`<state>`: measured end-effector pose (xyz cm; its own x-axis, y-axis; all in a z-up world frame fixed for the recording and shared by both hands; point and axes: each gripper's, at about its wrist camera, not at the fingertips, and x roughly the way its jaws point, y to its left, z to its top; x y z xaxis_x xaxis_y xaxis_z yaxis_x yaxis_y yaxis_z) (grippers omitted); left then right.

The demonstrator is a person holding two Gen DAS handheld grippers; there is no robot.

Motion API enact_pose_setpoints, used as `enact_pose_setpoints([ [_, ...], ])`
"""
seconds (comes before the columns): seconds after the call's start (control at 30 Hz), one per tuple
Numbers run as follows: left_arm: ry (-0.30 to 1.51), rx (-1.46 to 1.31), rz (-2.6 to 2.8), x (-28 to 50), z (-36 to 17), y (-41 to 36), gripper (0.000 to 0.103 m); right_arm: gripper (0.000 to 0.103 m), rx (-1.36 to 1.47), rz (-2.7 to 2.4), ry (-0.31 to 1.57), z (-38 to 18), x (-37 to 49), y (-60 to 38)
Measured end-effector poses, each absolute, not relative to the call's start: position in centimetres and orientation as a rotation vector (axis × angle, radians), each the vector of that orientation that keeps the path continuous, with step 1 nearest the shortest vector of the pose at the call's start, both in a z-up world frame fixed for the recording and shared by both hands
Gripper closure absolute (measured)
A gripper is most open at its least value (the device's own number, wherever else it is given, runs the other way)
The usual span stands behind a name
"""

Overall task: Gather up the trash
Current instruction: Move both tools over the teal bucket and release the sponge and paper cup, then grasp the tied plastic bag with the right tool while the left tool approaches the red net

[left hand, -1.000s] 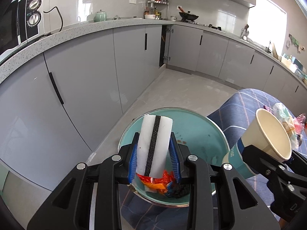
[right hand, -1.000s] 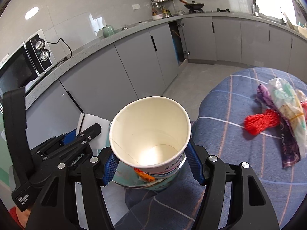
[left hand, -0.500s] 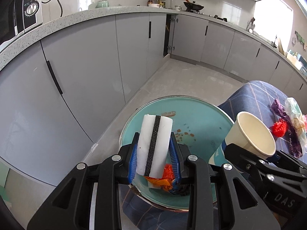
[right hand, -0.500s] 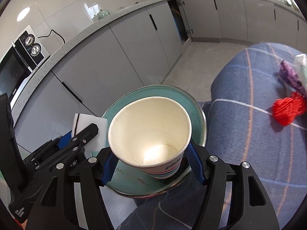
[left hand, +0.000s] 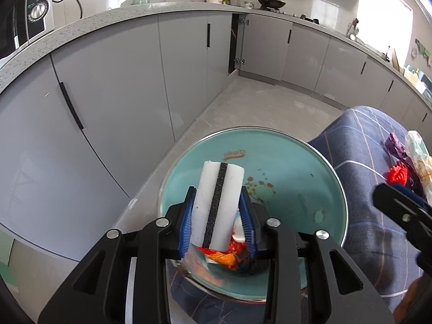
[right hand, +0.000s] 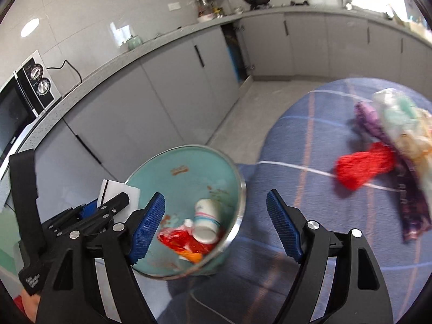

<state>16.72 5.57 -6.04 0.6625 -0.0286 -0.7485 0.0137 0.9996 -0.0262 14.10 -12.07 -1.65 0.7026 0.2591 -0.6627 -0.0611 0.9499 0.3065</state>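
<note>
A round teal bin (left hand: 297, 167) holds red and orange wrappers (right hand: 178, 239) and a white paper cup (right hand: 206, 222) lying on its side. My right gripper (right hand: 214, 197) hovers over the bin's right rim. Its jaws are opening wide and nothing is between the pads. My left gripper (left hand: 217, 202) hangs above the bin's near side. Its blue pads still press on a white foam block (left hand: 218, 189) with a black stripe, though its jaws are starting to open. In the right wrist view the left gripper (right hand: 108, 208) and the block (right hand: 118, 191) show at the lower left.
The bin sits at the left edge of a blue checked cloth (right hand: 310, 162). On the cloth to the right lie a red mesh bundle (right hand: 361, 164), a purple wrapper (right hand: 367, 118) and a clear plastic bag (right hand: 399, 124). Grey cabinets (left hand: 121, 86) and a microwave (right hand: 24, 91) stand behind.
The right gripper has opened and the paper cup has dropped from it into the bin. The left gripper has sunk slightly toward the bin with the block.
</note>
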Motion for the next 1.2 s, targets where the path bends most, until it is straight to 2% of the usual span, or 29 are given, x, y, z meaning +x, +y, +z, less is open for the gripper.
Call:
enact_pose_setpoints([
  [0.03, 0.847, -0.013, -0.023, 16.7, -6.1, 5.4, 0.066, 0.026, 0.264, 0.167, 0.762, -1.5, 13.5, -12.4],
  [0.1, 0.852, 0.001, -0.013, 16.7, -6.3, 4.9, 0.053, 0.026, 0.252, 0.147, 0.746, -1.1, 12.7, -13.1],
  [0.13, 0.851, 0.008, -0.004, 16.6, -6.3, 4.8, 0.039, 0.026, 0.244, 0.137, 0.736, -1.0, 12.2, -13.3],
  [0.17, 0.845, 0.019, 0.01, 16.5, -6.2, 4.6, 0.032, 0.026, 0.24, 0.129, 0.726, -0.8, 11.8, -13.5],
  [0.23, 0.833, 0.04, 0.021, 16.2, -5.9, 4.3, 0.029, 0.026, 0.235, 0.116, 0.708, -0.5, 11.1, -14.0],
  [0.3, 0.823, 0.053, 0.027, 15.9, -5.4, 4.0, 0.021, 0.026, 0.236, 0.11, 0.697, -0.3, 10.5, -14.5],
  [0.5, 0.78, 0.089, 0.04, 14.9, -3.9, 2.8, 0.017, 0.026, 0.249, 0.097, 0.666, 0.4, 8.9, -15.7],
  [0.73, 0.745, 0.117, 0.002, 13.5, -2.7, 0.6, 0.006, 0.026, 0.274, 0.06, 0.65, 0.5, 7.3, -17.8],
  [1.2, 0.763, 0.128, -0.178, 11.8, -3.5, -5.8, 0.006, 0.026, 0.326, -0.127, 0.649, -0.3, 3.7, -25.2],
])
